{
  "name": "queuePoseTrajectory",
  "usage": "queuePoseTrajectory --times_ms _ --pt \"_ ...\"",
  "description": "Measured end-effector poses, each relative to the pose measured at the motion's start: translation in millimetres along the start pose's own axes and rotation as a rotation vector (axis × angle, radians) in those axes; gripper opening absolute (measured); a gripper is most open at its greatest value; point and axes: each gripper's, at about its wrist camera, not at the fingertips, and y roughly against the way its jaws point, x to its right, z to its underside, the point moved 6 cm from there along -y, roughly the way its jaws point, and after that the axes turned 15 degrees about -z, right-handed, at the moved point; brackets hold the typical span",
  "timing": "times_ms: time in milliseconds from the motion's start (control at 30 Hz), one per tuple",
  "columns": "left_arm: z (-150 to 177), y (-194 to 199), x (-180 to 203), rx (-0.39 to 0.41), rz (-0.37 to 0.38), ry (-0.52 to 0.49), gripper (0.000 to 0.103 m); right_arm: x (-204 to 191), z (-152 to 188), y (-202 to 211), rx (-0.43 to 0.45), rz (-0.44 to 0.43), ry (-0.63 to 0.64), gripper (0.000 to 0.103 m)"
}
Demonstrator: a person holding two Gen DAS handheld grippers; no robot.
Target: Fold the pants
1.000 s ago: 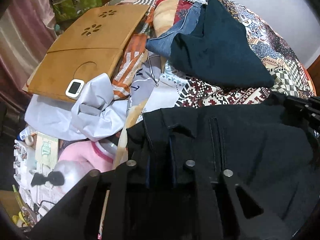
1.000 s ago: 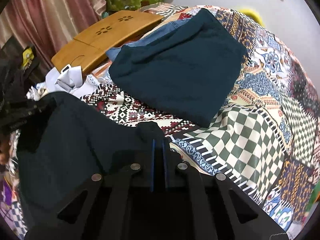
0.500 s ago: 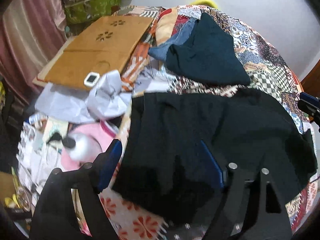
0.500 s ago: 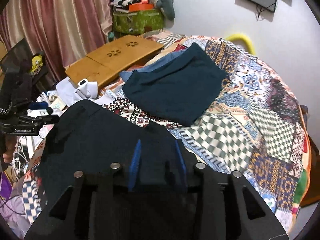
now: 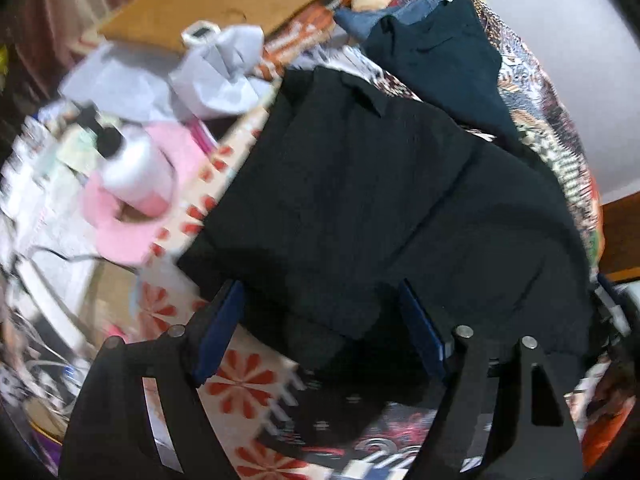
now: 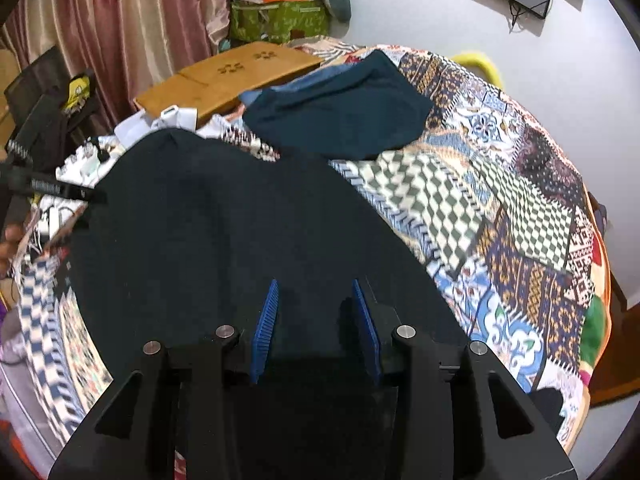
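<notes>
Black pants lie folded flat on the patchwork bedspread, and in the right wrist view they fill the near middle. My left gripper hangs open over their near edge, blue pads wide apart and clear of the cloth. My right gripper hovers over the other end with its jaws opening; the pants lie under the gap and neither pad presses on them. The left gripper also shows at the left edge of the right wrist view.
A folded dark teal garment lies on the bed beyond the pants, with denim under it. A wooden lap tray, crumpled pale cloth, a white bottle and pink fabric crowd the left side. Curtains hang behind.
Both grippers were shut on the black pants; both have let go and pulled back toward me. The pants now lie flat on the bed.
</notes>
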Motion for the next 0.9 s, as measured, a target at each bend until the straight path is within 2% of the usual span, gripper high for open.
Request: queuePoseTrajectory --times_ms 67,133,200,233,300,367,467,633,700,767,833,900 --pt "0.2 -5.0 2.8 -0.023 0.016 0.03 0.077 2.1 5.4 -0.1 0.006 -0.008 -0.013 0.041" --pt "-1.0 -9.0 5.8 -0.033 0.021 0.04 0.071 4.2 7.8 -0.5 0.013 -0.02 -0.024 0.042" --pt "-2.4 -12.0 6.8 -0.044 0.037 0.052 0.059 6.3 8.5 -0.3 0.023 -0.032 -0.035 0.042" --pt "-3.5 -13.8 5.8 -0.045 0.031 0.069 0.049 6.2 9.3 -0.7 0.026 -0.036 -0.04 0.043" --pt "-5.3 -13.7 4.3 -0.034 0.001 0.077 0.02 5.7 10.4 -1.2 0.031 -0.042 -0.048 0.043" --pt "-7.3 -10.3 3.4 -0.017 -0.003 0.08 0.018 5.7 10.7 -1.2 0.035 -0.046 -0.055 0.043" --pt "-8.6 5.8 3.6 0.062 -0.044 0.052 0.016 4.5 10.8 -0.5 0.039 -0.048 -0.064 0.043" --pt "-11.6 62.4 2.0 0.29 -0.141 -0.033 0.016 3.4 11.6 1.2 0.041 -0.046 -0.075 0.043" --pt "-9.1 73.4 3.4 0.344 -0.184 -0.072 0.016 3.6 12.6 1.5 0.041 -0.05 -0.085 0.043" --pt "-5.5 68.9 5.1 0.355 -0.232 -0.114 0.016 4.4 14.3 1.4 0.044 -0.054 -0.099 0.043" --pt "-1.6 52.2 3.1 0.332 -0.271 -0.151 0.016 6.7 16.0 1.7 0.049 -0.058 -0.116 0.043" --pt "6.6 21.7 4.3 0.26 -0.29 -0.179 0.016 9.2 17.4 3.6 0.055 -0.068 -0.141 0.044"
